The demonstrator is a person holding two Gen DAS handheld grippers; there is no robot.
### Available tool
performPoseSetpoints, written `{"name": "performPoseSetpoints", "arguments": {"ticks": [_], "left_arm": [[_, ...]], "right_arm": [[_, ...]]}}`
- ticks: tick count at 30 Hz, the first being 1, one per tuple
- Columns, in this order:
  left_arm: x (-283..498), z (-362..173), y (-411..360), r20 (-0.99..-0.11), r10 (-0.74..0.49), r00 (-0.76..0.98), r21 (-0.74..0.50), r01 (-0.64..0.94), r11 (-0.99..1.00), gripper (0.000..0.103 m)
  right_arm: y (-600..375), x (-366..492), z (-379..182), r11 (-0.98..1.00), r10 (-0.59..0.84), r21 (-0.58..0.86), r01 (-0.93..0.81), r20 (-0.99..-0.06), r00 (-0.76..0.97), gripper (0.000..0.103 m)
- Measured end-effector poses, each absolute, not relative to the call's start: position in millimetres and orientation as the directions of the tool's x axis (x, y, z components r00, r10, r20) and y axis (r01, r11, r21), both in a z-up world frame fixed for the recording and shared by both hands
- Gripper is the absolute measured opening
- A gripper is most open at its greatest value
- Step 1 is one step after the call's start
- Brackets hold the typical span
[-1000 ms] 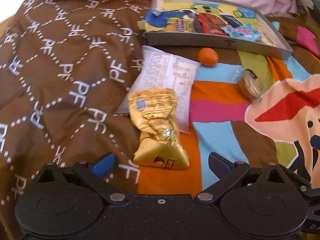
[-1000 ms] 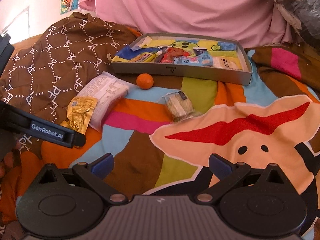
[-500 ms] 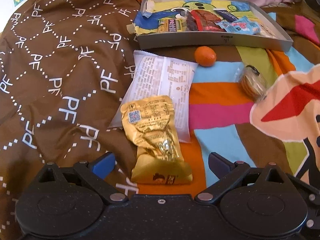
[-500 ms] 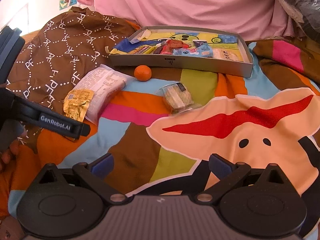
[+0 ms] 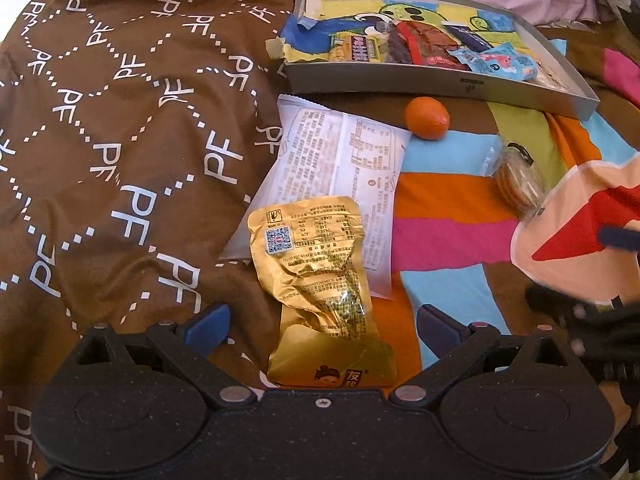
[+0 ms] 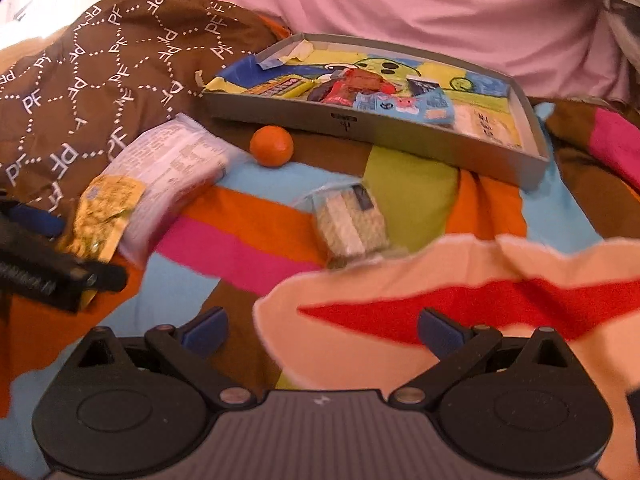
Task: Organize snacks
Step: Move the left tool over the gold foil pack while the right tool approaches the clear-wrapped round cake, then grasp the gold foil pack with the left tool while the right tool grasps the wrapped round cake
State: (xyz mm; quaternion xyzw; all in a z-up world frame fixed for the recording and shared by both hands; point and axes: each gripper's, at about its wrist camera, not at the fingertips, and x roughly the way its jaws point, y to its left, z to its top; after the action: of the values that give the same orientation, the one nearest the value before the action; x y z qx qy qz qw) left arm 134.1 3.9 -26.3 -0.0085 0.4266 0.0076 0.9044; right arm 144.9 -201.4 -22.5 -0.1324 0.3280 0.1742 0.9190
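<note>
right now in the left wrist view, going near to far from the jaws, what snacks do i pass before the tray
gold foil packet → white printed packet → orange fruit → grey tray

Tray (image 5: 440, 84) sits far centre on blanket (image 5: 440, 232), w/ several snack packs inside. Patterned cloth (image 5: 112, 128) covers the left. Just near the tray's front wall: round fruit (image 5: 427, 117). Left of fruit, flat printed packet (image 5: 336, 172), partly on the cloth. Foil pouch (image 5: 320, 292) overlaps that packet's near end, lying betw. left gripper (image 5: 320, 324) fingers, no contact. Cracker pack (image 5: 518, 180) lies right of packet, near side of fruit.
</note>
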Motion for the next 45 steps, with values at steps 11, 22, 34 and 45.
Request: {"name": "performPoseSetpoints", "arguments": {"ticks": [11, 22, 34, 45], "left_arm": [[138.0, -32.8, 3.7, -0.778, 0.008, 0.628, 0.012, 0.003, 1.000, 0.102], [137.9, -32.9, 8.3, -0.771, -0.005, 0.637, -0.015, -0.009, 1.000, 0.100], [134.0, -26.5, 14.1, -0.744, -0.009, 0.668, -0.048, -0.039, 0.998, 0.080], [126.1, -26.0, -5.2, -0.744, -0.102, 0.660, -0.092, 0.051, 0.994, 0.054]], "right_arm": [[-188.0, 203.9, -28.2, 0.859, 0.268, -0.186, -0.476, -0.629, 0.729, 0.103], [-179.5, 213.6, -34.0, 0.839, 0.324, -0.158, -0.521, -0.623, 0.712, 0.088], [-170.0, 175.7, -35.7, 0.814, 0.378, -0.108, -0.571, -0.648, 0.661, 0.055], [-180.6, 132.3, -26.5, 0.795, 0.431, -0.049, -0.605, -0.656, 0.619, 0.054]]}}
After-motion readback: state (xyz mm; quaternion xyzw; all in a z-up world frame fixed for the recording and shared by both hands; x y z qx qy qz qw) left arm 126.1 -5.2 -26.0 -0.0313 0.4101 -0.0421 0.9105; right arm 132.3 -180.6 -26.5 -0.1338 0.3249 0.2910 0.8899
